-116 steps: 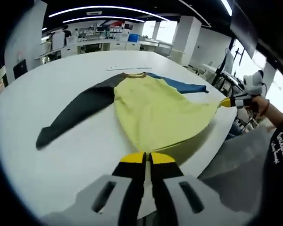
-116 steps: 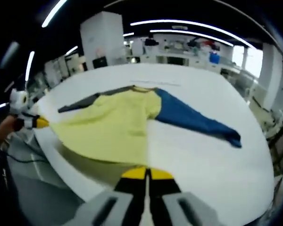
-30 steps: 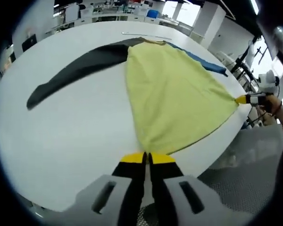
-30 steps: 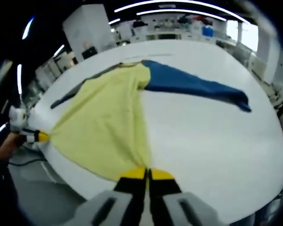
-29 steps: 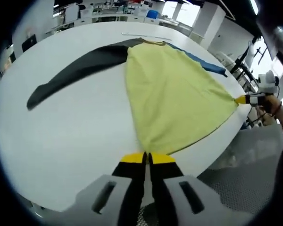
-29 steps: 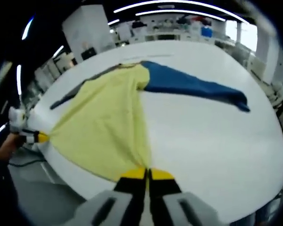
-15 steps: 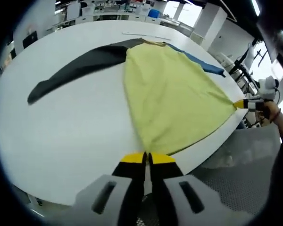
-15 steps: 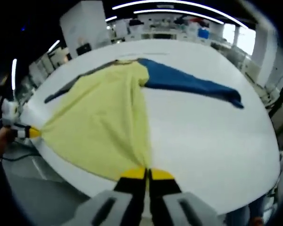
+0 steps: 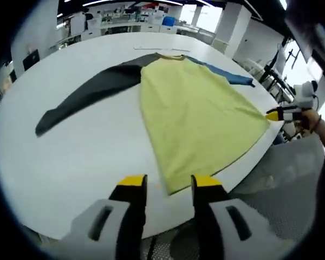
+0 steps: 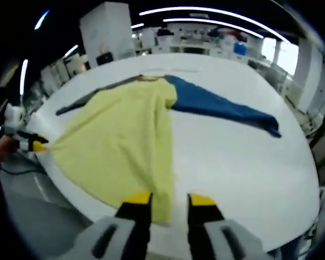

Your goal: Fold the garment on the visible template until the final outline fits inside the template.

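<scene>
In the left gripper view the left gripper (image 9: 166,184) stands with its two yellow-tipped jaws spread apart and nothing between them, the near hem corner of the garment (image 9: 197,116) lying on the white round table (image 9: 81,146) just ahead of the gap. In the right gripper view the right gripper (image 10: 169,201) is likewise spread wide and holds nothing, with the other hem corner of the garment (image 10: 122,143) lying just in front of its left jaw, close to the near edge of the table (image 10: 233,157). There is one garment, spread flat: a yellow body with two long sleeves, one dark grey sleeve (image 9: 89,92) and one blue sleeve (image 10: 219,108). Its long axis runs from the hem at the near edge of the table, where both grippers are, to the collar (image 9: 170,55) pointing toward the far edge. The grey sleeve slants out from the shoulder toward the near left part of the table in the left gripper view, and the blue sleeve slants out to the right in the right gripper view; both lie flat and unfolded. Beyond the collar a thin pale strip (image 9: 154,48) lies on the table near the far edge. At the right margin of the left gripper view the right gripper shows again, held in a person's hand (image 9: 310,120) off the table's edge, its tip just beside the hem corner.
</scene>
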`<state>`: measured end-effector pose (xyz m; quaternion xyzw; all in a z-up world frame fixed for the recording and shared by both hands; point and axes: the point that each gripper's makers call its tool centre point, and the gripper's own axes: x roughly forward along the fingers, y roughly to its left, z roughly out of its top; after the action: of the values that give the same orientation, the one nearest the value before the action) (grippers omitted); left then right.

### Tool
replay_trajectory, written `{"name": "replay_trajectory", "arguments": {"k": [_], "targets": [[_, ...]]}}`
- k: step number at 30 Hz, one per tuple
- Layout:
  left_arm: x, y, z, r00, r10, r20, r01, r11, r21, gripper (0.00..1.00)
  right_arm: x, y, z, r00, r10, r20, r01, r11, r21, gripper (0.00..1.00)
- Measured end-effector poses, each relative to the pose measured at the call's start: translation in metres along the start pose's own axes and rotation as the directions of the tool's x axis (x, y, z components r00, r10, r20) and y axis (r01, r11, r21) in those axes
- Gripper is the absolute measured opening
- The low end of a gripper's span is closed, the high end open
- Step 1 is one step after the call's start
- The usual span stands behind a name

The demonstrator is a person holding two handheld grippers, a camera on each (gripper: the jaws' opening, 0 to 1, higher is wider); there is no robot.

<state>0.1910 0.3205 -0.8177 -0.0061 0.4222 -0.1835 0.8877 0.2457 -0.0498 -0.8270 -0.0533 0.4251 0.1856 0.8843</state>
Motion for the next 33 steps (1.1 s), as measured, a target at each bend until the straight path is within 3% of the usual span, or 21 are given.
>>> {"name": "replay_trajectory", "arguments": {"k": [6, 10, 18, 27, 31, 33], "targets": [[-0.003, 0.004, 0.014, 0.998, 0.013, 0.059, -0.017, 0.997, 0.073, 0.53, 0.0, -0.002, 0.016, 0.996, 0.044, 0.083, -0.048, 0.998, 0.043, 0.4], [-0.003, 0.008, 0.016, 0.998, 0.031, 0.054, -0.037, 0.994, 0.104, 0.6, 0.002, -0.004, 0.029, 0.991, 0.063, 0.122, -0.065, 0.998, 0.012, 0.47], [-0.001, 0.006, 0.031, 0.995, 0.013, 0.095, -0.026, 0.99, 0.137, 0.69, 0.003, -0.006, 0.058, 0.981, 0.097, 0.166, -0.091, 0.995, -0.044, 0.48], [0.0, 0.005, 0.043, 0.993, -0.008, 0.121, -0.013, 0.986, 0.168, 0.74, 0.016, -0.009, 0.092, 0.971, 0.143, 0.19, -0.123, 0.986, -0.116, 0.43], [0.0, 0.004, 0.045, 0.992, -0.019, 0.125, -0.003, 0.985, 0.173, 0.77, 0.03, -0.01, 0.108, 0.968, 0.16, 0.195, -0.129, 0.978, -0.162, 0.4], [-0.001, 0.0, 0.052, 0.987, -0.034, 0.159, 0.007, 0.986, 0.169, 0.79, 0.038, -0.01, 0.115, 0.967, 0.171, 0.19, -0.137, 0.974, -0.178, 0.37]]}}
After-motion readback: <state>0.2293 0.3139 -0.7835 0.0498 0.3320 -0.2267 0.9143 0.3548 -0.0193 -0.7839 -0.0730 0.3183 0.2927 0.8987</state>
